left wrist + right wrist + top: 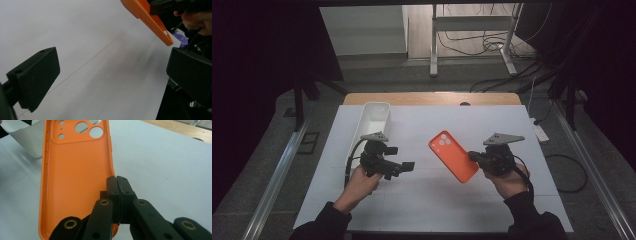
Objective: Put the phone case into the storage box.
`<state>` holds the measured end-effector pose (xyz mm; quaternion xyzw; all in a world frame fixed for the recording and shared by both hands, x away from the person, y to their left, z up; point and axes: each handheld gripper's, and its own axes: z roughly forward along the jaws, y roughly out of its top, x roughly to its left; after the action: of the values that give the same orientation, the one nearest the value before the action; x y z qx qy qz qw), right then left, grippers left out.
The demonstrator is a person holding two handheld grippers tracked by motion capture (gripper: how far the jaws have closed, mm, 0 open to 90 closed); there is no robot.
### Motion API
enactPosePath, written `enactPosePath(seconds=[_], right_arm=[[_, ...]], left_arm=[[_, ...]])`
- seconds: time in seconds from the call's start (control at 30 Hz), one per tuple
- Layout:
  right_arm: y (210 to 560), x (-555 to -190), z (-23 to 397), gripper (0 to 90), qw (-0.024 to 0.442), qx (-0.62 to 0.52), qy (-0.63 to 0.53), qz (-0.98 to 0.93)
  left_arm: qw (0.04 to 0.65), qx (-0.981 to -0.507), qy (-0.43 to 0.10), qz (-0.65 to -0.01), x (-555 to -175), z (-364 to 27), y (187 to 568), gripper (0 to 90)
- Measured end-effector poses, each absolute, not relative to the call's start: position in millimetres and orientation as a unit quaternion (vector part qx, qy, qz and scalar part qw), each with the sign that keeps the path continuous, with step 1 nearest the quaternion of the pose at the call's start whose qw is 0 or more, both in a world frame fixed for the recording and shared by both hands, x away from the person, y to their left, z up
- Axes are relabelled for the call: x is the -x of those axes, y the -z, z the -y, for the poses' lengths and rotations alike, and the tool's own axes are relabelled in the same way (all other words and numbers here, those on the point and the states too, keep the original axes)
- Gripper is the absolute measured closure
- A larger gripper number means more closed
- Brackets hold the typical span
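High view: orange phone case (453, 155) held clear of the white table (427, 200), long axis running diagonally, camera-cutout end toward the far left, opposite end toward the near right. Right gripper (473, 157) clamps the case's side edge; in the right gripper view its jaws meet tight on the rim of the case (77, 177), whose hollow inside faces the camera. Left gripper (409, 166) stands near, jaws wide apart with nothing between them. White rectangular bin (375, 122) lies at the far left; its contents cannot be told.
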<state>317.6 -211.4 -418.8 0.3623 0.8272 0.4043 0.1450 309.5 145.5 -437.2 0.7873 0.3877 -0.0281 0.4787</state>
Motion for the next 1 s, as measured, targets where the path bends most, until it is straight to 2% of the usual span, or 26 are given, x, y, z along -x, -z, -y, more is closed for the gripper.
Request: enactPosePath(seconds=[1.0], right_arm=[[416, -304, 185, 88.7, 0.153, -0.328, -0.42, -0.832]], left_arm=[[0.488, -0.773, 0.094, -0.395, -325, -111, 438, 0.3]])
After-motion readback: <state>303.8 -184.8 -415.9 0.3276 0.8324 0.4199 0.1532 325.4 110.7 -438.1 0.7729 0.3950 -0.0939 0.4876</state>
